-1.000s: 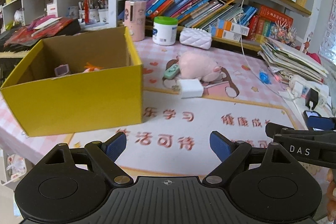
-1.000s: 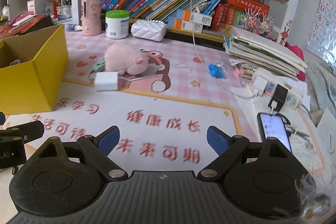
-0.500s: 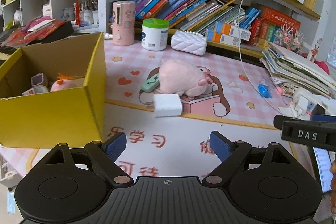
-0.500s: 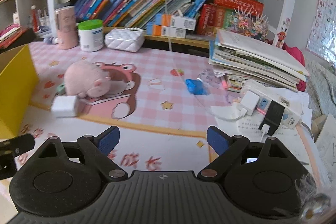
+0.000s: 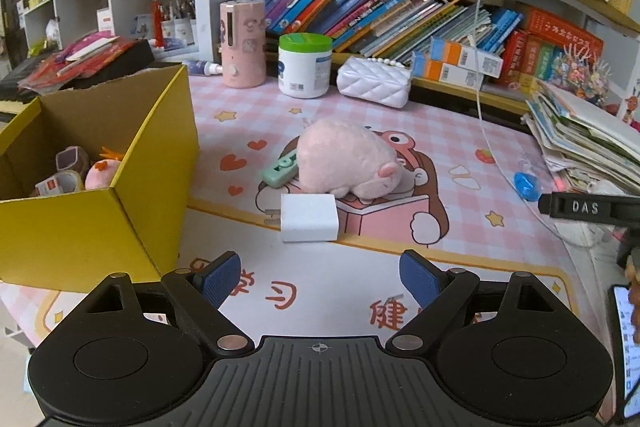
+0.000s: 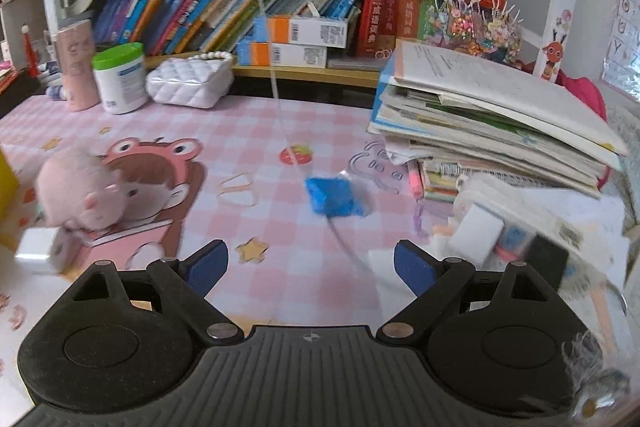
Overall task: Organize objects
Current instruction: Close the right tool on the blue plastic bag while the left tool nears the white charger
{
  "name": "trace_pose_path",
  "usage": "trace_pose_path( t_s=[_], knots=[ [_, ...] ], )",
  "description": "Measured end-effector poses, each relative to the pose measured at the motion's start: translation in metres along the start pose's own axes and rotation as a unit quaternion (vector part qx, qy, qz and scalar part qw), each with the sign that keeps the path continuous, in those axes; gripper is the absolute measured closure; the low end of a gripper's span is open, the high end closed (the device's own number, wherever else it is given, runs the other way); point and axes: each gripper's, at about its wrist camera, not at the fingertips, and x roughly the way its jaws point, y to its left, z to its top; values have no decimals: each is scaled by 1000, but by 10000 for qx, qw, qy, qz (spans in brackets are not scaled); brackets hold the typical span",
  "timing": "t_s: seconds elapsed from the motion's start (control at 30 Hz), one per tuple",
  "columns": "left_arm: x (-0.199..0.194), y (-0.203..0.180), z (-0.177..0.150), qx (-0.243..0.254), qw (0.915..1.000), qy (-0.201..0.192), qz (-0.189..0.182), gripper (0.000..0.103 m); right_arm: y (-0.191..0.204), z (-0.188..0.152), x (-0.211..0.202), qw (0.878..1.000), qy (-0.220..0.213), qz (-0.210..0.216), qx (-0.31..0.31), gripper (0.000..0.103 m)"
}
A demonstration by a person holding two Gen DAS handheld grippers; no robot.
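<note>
yellow box, pink plush

The left gripper sits at 6 o'clock, jaws wide apart with nothing between them, over the printed mat. Toward 12 from it lies a white block, touching a pink plush just beyond; a green stick leans at the plush's 9 o'clock side. A yellow box stands at 9 o'clock, holding a tape roll and a pink toy. At 12 a jar, pink bottle and white purse line the shelf. The right gripper pokes in at 3 o'clock, past a blue clip
</note>
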Motion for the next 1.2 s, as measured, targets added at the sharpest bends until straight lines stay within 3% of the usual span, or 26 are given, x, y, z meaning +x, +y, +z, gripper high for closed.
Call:
trace_pose_path(
  t_s=[0.23, 0.43, 0.67, 0.83, 1.17, 1.2],
  knots=[
    [4, -4, 1, 51, 9998, 79, 148, 14, -24, 25, 57, 9998, 124, 103, -83, 13],
    [3, -3, 0, 35, 9995, 128, 299, 14, -30, 27, 92, 9990, 358, 166, -229, 13],
    [0, 2, -5, -76, 9990, 169, 408, 14, -43, 19, 99, 9985, 373, 337, 225, 14],
    [3, 1, -7, -96, 9986, 264, 438, 14, -53, 12, 105, 9969, 408, 407, 529, 20],
    [10, -4, -6, -31, 9984, 321, 456, 14, -43, 22, 110, 9970, 38, 748, 181, 26],
    [11, -5, -6, -6, 9985, 322, 444, 14, -42, 23, 111, 9971, 17, 753, 132, 32]
  ],
)
